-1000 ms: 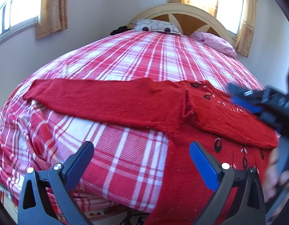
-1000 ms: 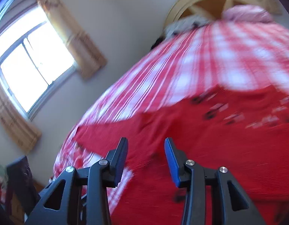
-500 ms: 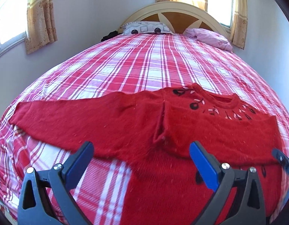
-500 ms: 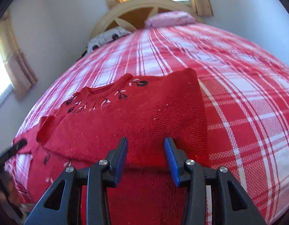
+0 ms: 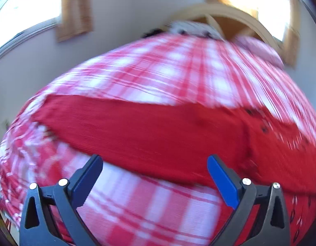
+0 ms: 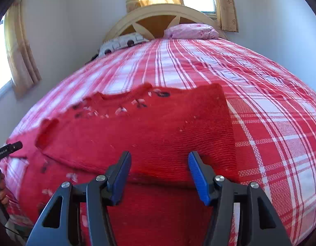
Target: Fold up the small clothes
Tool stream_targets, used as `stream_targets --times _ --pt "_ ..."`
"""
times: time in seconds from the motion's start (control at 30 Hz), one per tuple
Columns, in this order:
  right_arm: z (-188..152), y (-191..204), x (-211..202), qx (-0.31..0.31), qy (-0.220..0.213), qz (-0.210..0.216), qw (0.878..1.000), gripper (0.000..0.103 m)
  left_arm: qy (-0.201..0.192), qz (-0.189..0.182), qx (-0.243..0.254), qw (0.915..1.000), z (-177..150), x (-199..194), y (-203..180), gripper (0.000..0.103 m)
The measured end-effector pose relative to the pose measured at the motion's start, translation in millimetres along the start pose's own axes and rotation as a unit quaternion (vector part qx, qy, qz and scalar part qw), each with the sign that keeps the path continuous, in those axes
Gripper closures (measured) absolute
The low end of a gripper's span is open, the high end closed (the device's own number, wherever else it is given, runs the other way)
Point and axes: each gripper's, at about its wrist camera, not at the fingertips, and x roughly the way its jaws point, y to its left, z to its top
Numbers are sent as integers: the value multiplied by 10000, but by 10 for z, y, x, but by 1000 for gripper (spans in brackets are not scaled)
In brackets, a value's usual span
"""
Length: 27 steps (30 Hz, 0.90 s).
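I see red knit sweater flat near bed's foot edge, right sleeve folded across | right tool opening, nothing between; left tool apart, empty | risk: I snag knit, drag fold loose

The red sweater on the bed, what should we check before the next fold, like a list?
1. Right sleeve folded across the sweater: ok, it lies over the chest.
2. Right gripper let go: ok, its jaws are opening and no cloth is pinched between them.
3. Left sleeve still to fold: not ok, it lies stretched out flat on the bedspread.
4. Left gripper ready to grab: ok, wide open, nothing held.
5. Left gripper at the sleeve end: cannot tell, the left view is blurred.
6. Sweater flat, no big bunching: ok in the right view.
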Motion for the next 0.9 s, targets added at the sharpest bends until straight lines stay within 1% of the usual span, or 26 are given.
stream_targets --times 0.07,0.13,0.2,0.23,0.27,0.33,0.37,0.43,0.53,0.57,0.6,0.63,0.67,0.7,0.73,0.8,0.83,0.9 --pt "31 16 -159 209 -260 236 9992 44 -170 194 -525 9983 123 -24 402 0" --pt "58 94 -264 140 -387 255 9988 44 -299 381 -1186 9918 235 -3 855 0" --pt "81 213 -348 -27 -452 248 9987 44 -341 405 -1810 9821 312 65 1253 2" --pt "80 268 -372 -81 -440 284 9986 44 -297 427 -2129 9757 339 119 1443 7" --pt "76 308 -386 -112 -422 323 9985 44 -254 400 -2359 9706 348 165 1581 10" --pt "58 393 -409 -148 -367 398 9984 44 -196 277 -2816 9589 332 283 1867 19" --pt "56 410 -408 -153 -345 430 9984 44 -173 281 -2996 9535 321 356 1991 20" --pt "40 455 -413 -165 -283 492 9982 44 -18 331 -3189 9472 306 492 2081 20" --pt "9 498 -425 -178 -204 526 9982 44 314 177 -3401 9397 294 740 2197 22" --pt "0 509 -431 -175 -196 512 9983 44 237 195 -3369 9410 310 753 2215 22" --pt "-5 510 -436 -172 -190 512 9984 44 159 201 -3301 9436 329 751 2204 26" --pt "-11 514 -436 -166 -173 512 9984 44 137 127 -3252 9455 347 765 2197 39" --pt "-22 522 -432 -159 -153 507 9985 44 138 14 -3253 9455 355 775 2195 48" --pt "-31 522 -428 -149 -131 498 9986 44 135 -139 -3271 9448 351 802 2197 68" --pt "-44 516 -428 -141 -112 495 9986 44 151 -306 -3297 9435 342 832 2202 85" --pt "-67 519 -416 -99 -69 490 9987 44 168 -430 -3348 9412 311 882 2213 92" --pt "-75 513 -414 -79 -57 498 9987 44 80 -442 -3354 9410 300 889 2225 94" --pt "-91 510 -413 -32 -21 525 9986 44 36 -431 -3351 9412 288 872 2235 95"
